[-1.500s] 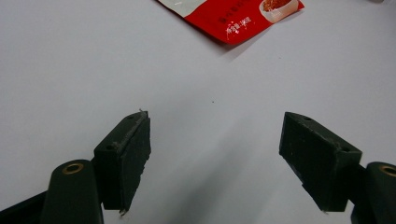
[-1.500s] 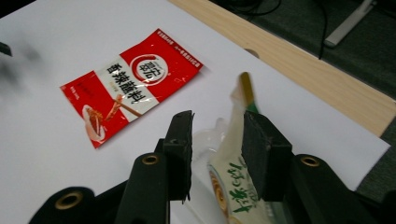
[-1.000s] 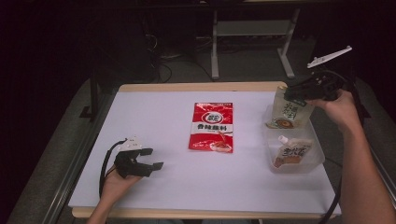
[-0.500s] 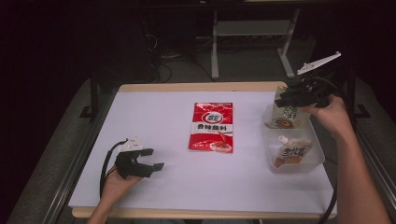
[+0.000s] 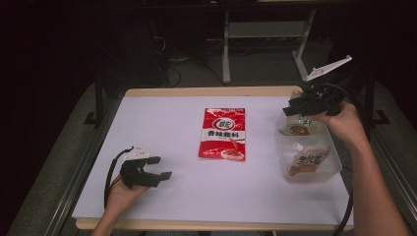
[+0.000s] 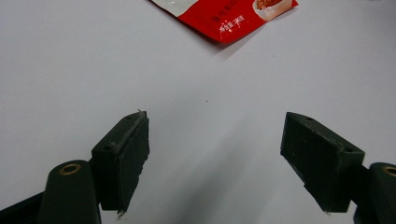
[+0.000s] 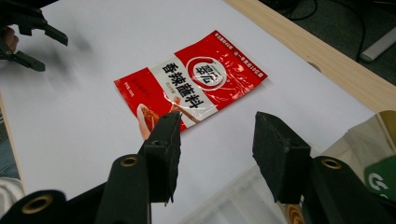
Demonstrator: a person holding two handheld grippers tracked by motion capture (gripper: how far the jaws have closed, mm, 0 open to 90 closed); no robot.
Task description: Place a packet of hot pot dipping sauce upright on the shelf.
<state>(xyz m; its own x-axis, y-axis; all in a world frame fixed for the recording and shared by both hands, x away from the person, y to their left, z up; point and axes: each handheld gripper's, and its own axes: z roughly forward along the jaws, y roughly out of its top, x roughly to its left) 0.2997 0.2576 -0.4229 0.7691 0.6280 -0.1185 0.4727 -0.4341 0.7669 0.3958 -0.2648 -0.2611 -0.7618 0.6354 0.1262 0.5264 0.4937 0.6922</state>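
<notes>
A red seasoning packet lies flat mid-table. At the right stands a clear plastic container with two pale spouted pouches: one leans at its far end, one lies nearer. My right gripper hovers over the container's far left corner. Its jaws have just been opening and nothing is between them. My left gripper rests at the front left, open and empty, and also appears far off in the right gripper view.
The white table top has a wooden rim. Dark floor, cables and a metal stand lie beyond the far edge. Bare white surface lies between the packet and each gripper.
The right gripper has shifted left, off the far pouch toward the packet, with its jaws wider apart. The left hand has stayed put.
</notes>
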